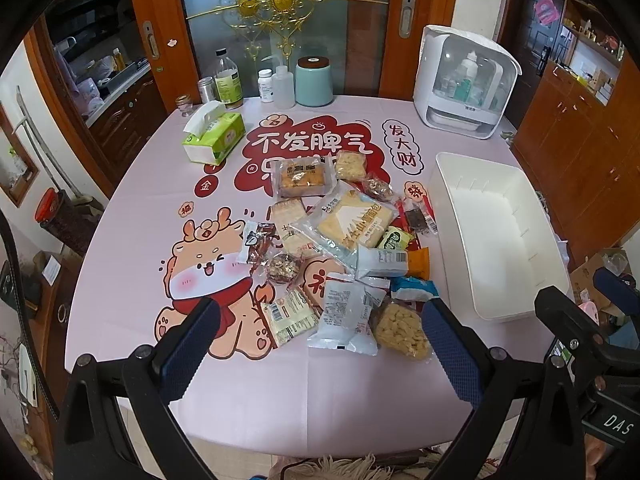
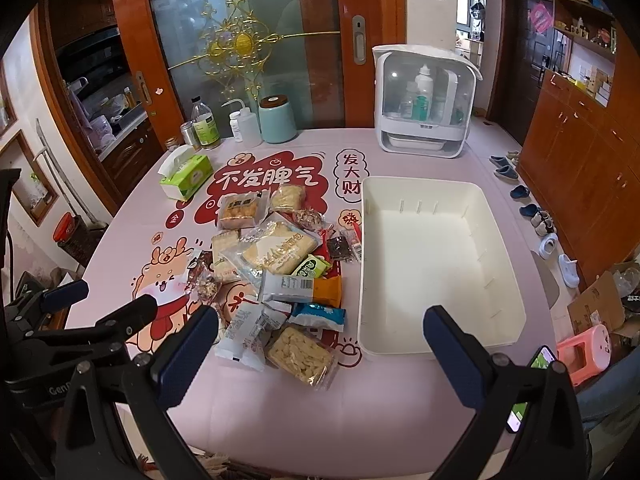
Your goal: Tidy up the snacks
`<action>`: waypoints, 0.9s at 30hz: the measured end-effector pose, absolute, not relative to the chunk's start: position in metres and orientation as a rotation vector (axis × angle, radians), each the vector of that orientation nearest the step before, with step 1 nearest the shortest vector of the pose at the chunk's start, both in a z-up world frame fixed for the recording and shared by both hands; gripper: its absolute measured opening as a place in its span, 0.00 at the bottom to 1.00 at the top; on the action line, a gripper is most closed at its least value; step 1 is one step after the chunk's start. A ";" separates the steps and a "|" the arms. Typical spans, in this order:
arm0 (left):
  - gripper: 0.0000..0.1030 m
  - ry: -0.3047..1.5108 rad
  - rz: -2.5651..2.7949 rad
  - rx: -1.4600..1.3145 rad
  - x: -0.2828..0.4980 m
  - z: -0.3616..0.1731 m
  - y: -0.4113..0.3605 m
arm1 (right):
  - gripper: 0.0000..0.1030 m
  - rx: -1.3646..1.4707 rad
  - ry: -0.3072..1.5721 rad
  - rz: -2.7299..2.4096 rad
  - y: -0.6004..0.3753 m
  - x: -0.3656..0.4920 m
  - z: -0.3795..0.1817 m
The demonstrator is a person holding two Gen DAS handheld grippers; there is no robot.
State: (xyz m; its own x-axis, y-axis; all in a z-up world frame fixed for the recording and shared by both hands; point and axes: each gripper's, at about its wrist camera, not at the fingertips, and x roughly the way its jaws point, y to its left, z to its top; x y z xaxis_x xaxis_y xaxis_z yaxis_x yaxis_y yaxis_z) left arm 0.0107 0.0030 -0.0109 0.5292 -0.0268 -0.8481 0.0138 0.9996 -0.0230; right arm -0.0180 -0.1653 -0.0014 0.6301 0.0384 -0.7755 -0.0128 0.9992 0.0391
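Both grippers, left [image 1: 318,350] and right [image 2: 320,354], hover spread; snack pile [image 2: 280,276] at 12 o'clock, white bin [image 2: 440,264] at 2.

A: Table cover [image 1: 320,392]: smooth pink sheet, slight sheen, printed. White bin [image 2: 440,264] at right: matt plastic.

B: Snack packets [image 1: 340,248] at centre: glossy crinkled film, some of it clear. Tissue pack [image 1: 214,138] at upper left: soft shiny wrap, paper showing.

A: Finger pads [image 1: 188,354] at bottom: dark blue, finely textured. Doors [image 2: 128,32] at top: glossy wood, frosted glass.
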 end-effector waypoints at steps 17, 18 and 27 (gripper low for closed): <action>0.97 1.004 0.025 -0.015 -0.003 -0.012 -0.006 | 1.00 0.018 0.896 0.090 -0.178 -0.020 -0.006; 0.97 1.006 0.027 -0.013 -0.003 -0.012 -0.007 | 1.00 0.019 0.898 0.092 -0.177 -0.020 -0.006; 0.97 1.012 0.038 0.001 0.002 -0.014 -0.002 | 1.00 0.014 0.905 0.100 -0.168 -0.011 -0.008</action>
